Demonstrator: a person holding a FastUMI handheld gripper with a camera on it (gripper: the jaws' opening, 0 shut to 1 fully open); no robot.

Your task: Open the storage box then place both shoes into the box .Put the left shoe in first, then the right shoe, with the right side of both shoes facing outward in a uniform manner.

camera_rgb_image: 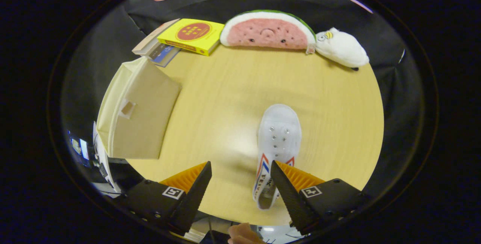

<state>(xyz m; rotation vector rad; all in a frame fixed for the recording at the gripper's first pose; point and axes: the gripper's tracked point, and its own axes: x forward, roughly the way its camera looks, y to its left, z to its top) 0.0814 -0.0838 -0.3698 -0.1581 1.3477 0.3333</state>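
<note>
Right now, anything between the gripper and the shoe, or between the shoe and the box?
Nothing visible. The gripper is open above the white shoe, whose heel sits by one finger. Bare table lies between the shoe and the cream storage box.

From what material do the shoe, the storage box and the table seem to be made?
Shoe: probably white canvas, matte, with metal-looking eyelets. It lies between the open gripper fingers, nearer the right one.
Storage box: likely fabric or fabric-covered board, cream, matte; flat panels with soft edges.
Table: wood or wood-look laminate, light, with fine grain lines and a soft sheen.
</note>
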